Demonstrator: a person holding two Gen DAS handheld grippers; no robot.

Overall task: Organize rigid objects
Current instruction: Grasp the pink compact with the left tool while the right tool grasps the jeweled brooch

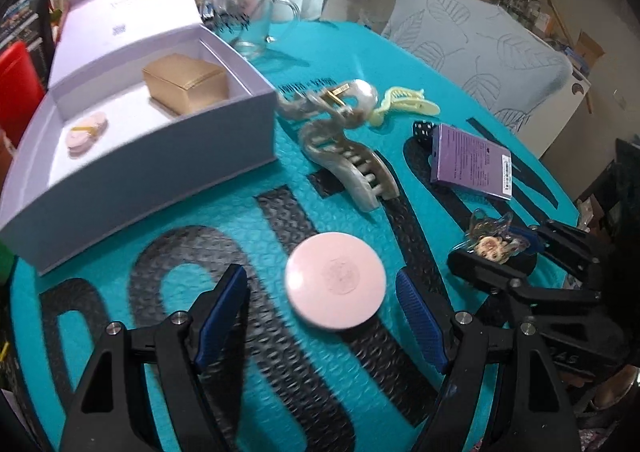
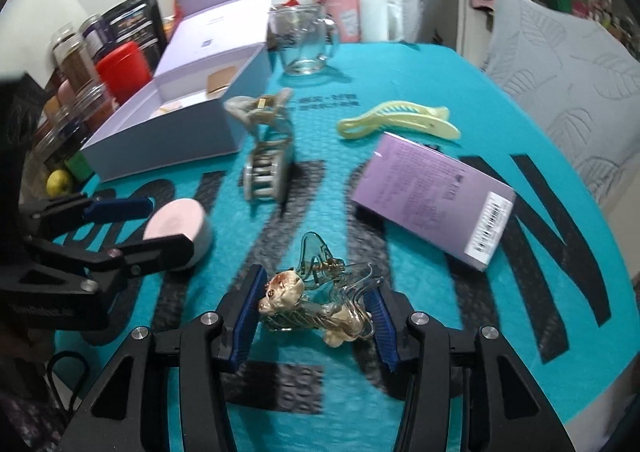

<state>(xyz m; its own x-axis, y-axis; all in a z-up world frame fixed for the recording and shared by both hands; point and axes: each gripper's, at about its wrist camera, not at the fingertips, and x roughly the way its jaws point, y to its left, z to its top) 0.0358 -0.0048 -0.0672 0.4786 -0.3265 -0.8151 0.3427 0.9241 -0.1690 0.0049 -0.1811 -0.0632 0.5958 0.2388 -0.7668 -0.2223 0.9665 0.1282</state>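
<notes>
A teal-covered surface (image 1: pixel 248 212) carries an open lavender box (image 1: pixel 160 148), a purple carton (image 2: pixel 432 196), a grey claw clip (image 1: pixel 352 168) and a pink compact (image 1: pixel 335 280). The left gripper (image 1: pixel 322 312) has jaws apart around the compact, not touching. The right gripper (image 2: pixel 316 316) has jaws pressing a clear figurine clip (image 2: pixel 316 300).

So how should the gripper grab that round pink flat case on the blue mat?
Grip the round pink flat case across its rim, coming down from above with one finger on each side. It lies flat, lid up, so only its low edge offers opposing faces. The left gripper already straddles it, jaws open.
</notes>
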